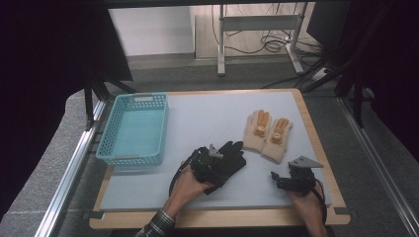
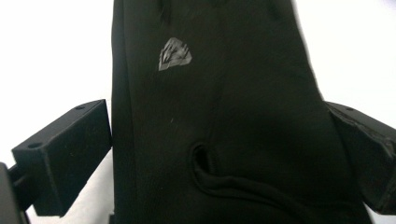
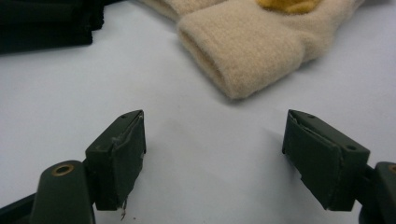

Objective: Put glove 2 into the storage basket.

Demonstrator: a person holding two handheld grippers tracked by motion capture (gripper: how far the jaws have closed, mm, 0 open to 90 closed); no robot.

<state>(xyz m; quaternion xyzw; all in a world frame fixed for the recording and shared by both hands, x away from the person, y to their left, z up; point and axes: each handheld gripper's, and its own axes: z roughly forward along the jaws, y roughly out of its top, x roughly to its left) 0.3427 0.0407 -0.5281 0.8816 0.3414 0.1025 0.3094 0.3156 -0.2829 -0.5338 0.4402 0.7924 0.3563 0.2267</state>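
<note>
Grey mat (image 1: 207,118): left gripper (image 2: 219,140) fingers wide, straddling black glove (image 2: 224,93); right gripper (image 3: 215,154) fingers apart, empty.

Three gloves (image 1: 267,134), one basket (image 1: 134,129)

The left gripper (image 1: 217,163) sits over the black glove (image 1: 232,159), jaws spread wide on either side of its cuff end, the left hand (image 1: 190,185) behind it. The right gripper (image 1: 279,178) rests well right of that glove, jaws apart with nothing between them, the right hand (image 1: 306,205) behind.
</note>
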